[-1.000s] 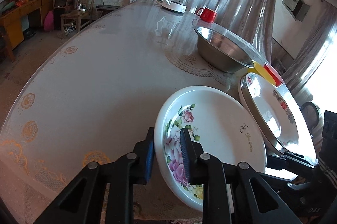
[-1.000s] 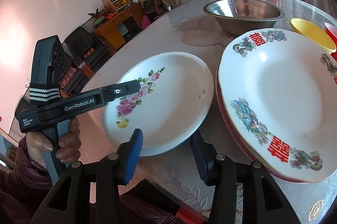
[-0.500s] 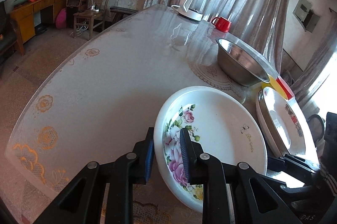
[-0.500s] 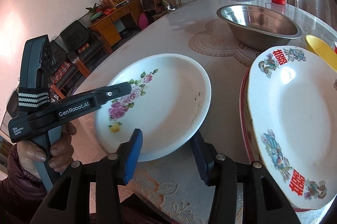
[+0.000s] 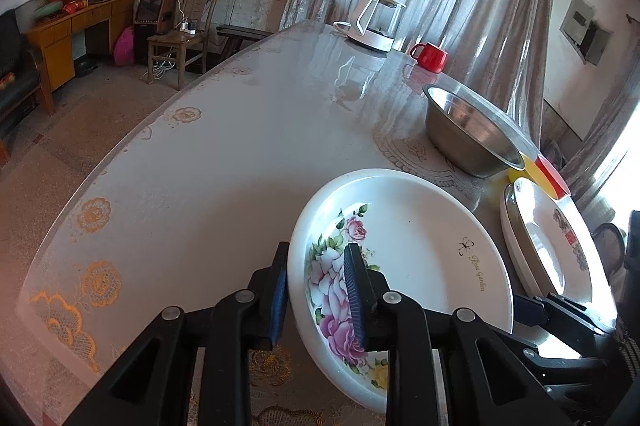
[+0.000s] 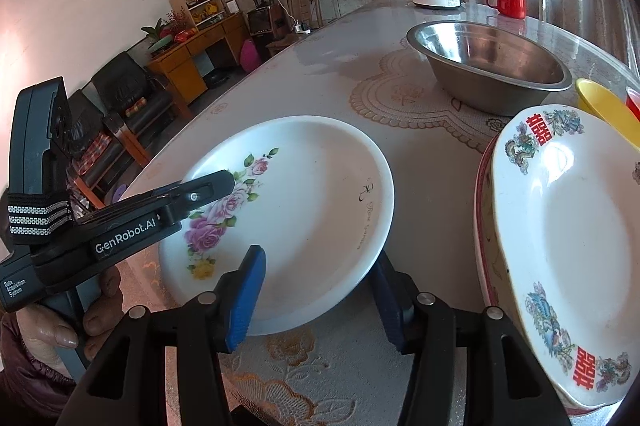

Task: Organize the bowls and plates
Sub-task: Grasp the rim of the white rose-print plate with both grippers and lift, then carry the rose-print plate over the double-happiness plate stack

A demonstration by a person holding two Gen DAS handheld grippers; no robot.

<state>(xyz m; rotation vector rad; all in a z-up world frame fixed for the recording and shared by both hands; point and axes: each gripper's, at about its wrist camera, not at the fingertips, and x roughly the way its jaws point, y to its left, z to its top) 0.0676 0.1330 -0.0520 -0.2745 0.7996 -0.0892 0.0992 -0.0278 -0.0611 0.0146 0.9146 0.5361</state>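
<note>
My left gripper [image 5: 316, 290] is clamped on the near rim of the rose plate [image 5: 416, 246], 1 finger under the rim and 1 on the painted flowers; its far edge looks raised off the table [image 5: 208, 161], though I can't be sure. My right gripper [image 6: 320, 300] grips nothing: its jaws have just been opening, with the plate's near edge lying between the fingers, untouched. Just right of it sit 2 stacked plates [image 6: 560, 226], tilted. Beyond them stands a steel bowl [image 6: 492, 65].
</note>
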